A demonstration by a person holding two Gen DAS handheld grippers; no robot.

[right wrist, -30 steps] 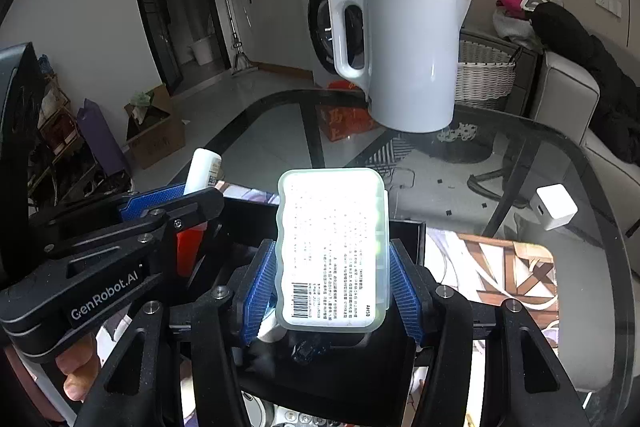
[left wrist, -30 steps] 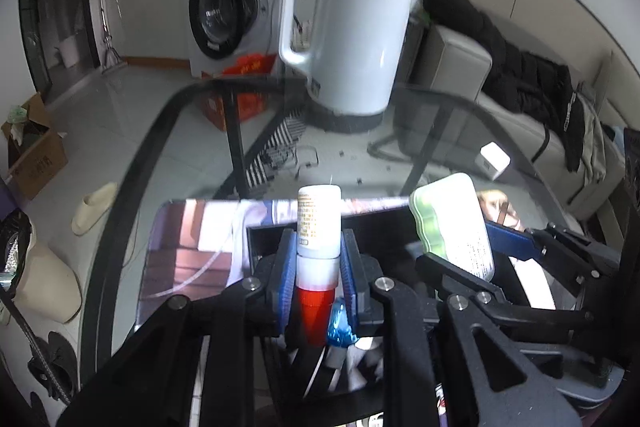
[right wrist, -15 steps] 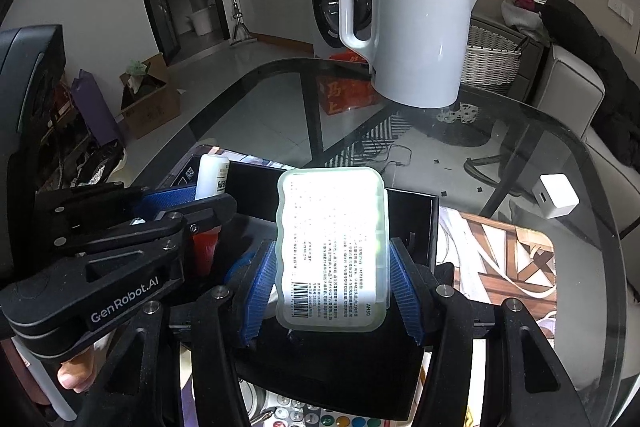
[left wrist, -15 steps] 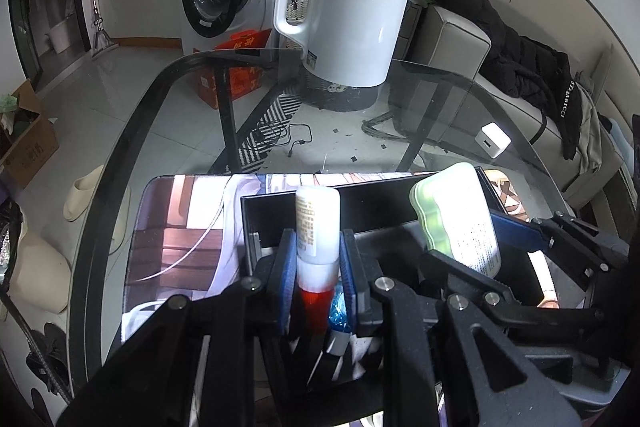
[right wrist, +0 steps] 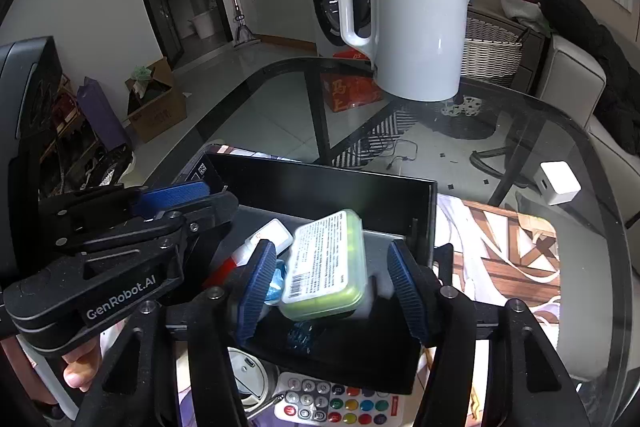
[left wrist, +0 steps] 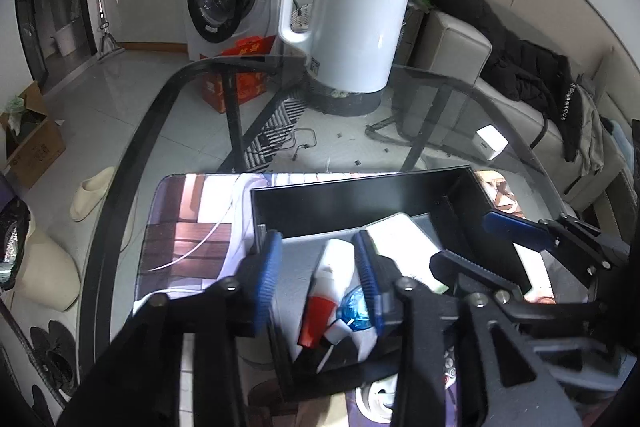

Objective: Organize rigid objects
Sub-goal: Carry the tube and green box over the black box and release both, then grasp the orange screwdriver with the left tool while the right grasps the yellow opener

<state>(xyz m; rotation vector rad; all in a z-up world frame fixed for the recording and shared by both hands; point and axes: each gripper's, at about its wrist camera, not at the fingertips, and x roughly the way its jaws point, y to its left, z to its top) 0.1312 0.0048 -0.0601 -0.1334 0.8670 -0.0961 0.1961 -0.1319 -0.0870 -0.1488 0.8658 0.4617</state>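
Observation:
A black open box [left wrist: 360, 195] [right wrist: 320, 187] sits on the glass table. In it lie a white and red tube [left wrist: 328, 291] [right wrist: 256, 247] and a green-lidded case [right wrist: 326, 267] with a printed label, also in the left wrist view [left wrist: 404, 243]. My left gripper [left wrist: 318, 275] is open above the tube, jaws apart on each side of it. My right gripper [right wrist: 326, 283] is open, jaws wide on each side of the case. Both objects rest loose in the box.
A white kettle [left wrist: 348, 19] [right wrist: 416, 27] stands at the table's far side. A white charger cube [right wrist: 559, 183] lies at the right. A remote with coloured buttons [right wrist: 340, 405] lies in front of the box. A printed mat [left wrist: 188, 227] is under the box.
Both grippers opened and let go: the tube and the green-lidded case dropped from upright in the jaws to lying in the box. Both grippers tilted lower over the box.

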